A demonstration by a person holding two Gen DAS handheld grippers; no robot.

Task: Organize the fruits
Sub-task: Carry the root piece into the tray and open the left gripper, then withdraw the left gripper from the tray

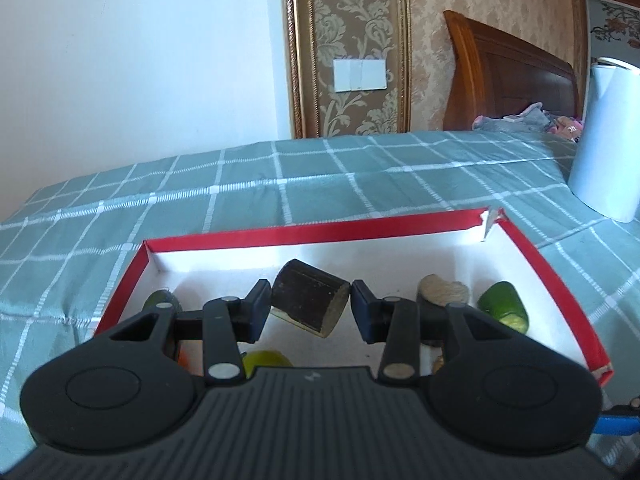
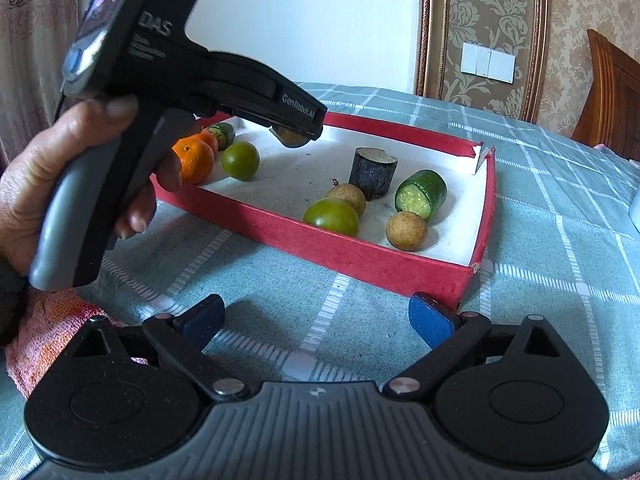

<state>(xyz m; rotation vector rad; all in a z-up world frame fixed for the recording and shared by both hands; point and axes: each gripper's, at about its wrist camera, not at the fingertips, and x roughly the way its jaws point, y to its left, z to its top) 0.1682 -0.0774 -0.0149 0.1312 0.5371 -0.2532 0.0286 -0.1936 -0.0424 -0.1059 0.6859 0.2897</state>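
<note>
Now, over on the left of the right wrist view, a hand [image 2: 60, 184] wraps the grey grip of the left gripper [image 2: 294, 136], which reaches out over the near-left part of the red box [image 2: 360, 260]. From its own camera, that left gripper [image 1: 311, 305] has its two blue pads clamped on the ends of a dark sugarcane piece [image 1: 310, 303], held tilted above the white floor of the box [image 1: 320, 232], clear of everything below.

Under and just beside it, at the left end, sit two oranges [image 2: 194, 160], a cut cucumber chunk [image 2: 222, 134] behind them, and a round green fruit [image 2: 240, 160] next along.

Moving right, a bare patch of white floor, then the second cluster: a green fruit [image 2: 332, 216] against the near wall, a brown longan [image 2: 348, 198] touching behind it, and a second dark sugarcane stub [image 2: 372, 174] standing upright. Further right, a cucumber section [image 2: 420, 194] lies on its side with its pale cut face toward us, and another longan [image 2: 406, 230] sits just in front of it.

Down at the bottom, the right gripper [image 2: 316, 320] hangs over the checked green cloth [image 2: 280, 272] short of the box, jaws spread wide, nothing between them.
</note>
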